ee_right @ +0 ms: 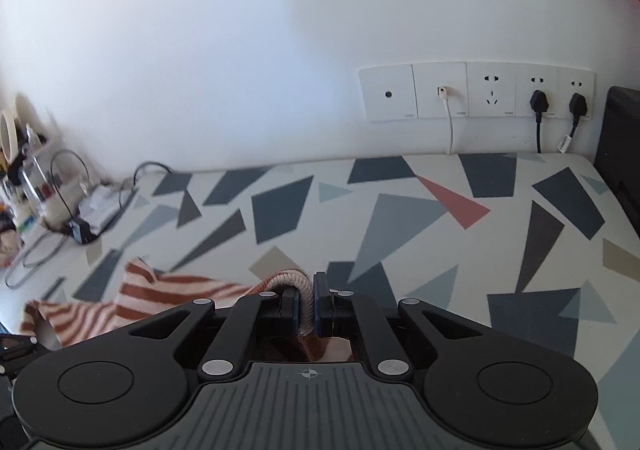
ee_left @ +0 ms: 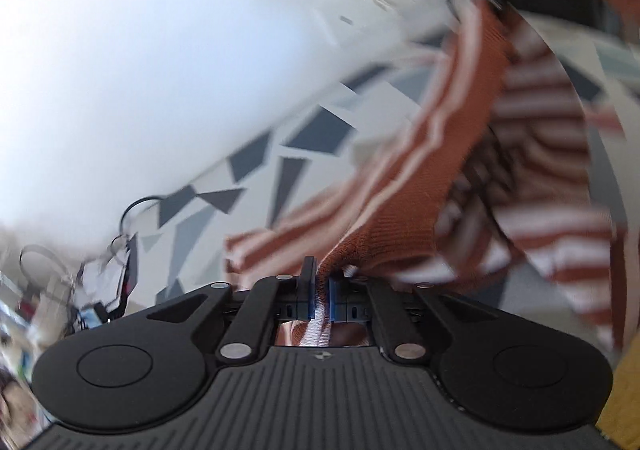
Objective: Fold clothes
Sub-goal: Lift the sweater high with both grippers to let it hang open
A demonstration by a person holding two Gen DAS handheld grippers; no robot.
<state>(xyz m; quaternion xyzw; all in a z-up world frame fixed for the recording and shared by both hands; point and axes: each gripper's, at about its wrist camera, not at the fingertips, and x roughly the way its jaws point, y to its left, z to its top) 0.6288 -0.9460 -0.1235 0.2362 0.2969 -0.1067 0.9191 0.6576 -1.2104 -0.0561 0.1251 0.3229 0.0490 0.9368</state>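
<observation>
left gripper [ee_left: 320,290] clenched on a bunched edge of the striped sweater [ee_left: 460,154]; cloth runs up and away to its right in a long taut band. right gripper [ee_right: 306,302] pinched on a ribbed hem of the same sweater [ee_right: 160,294], the rest trailing off to its left over the patterned table [ee_right: 400,218]. garment spans between the two claws, long axis hand to hand. judgement: next move hinges on keeping that span level.

A row of wall sockets [ee_right: 476,90] holds two black plugs [ee_right: 538,100] above the triangle-patterned table [ee_right: 440,218].
</observation>
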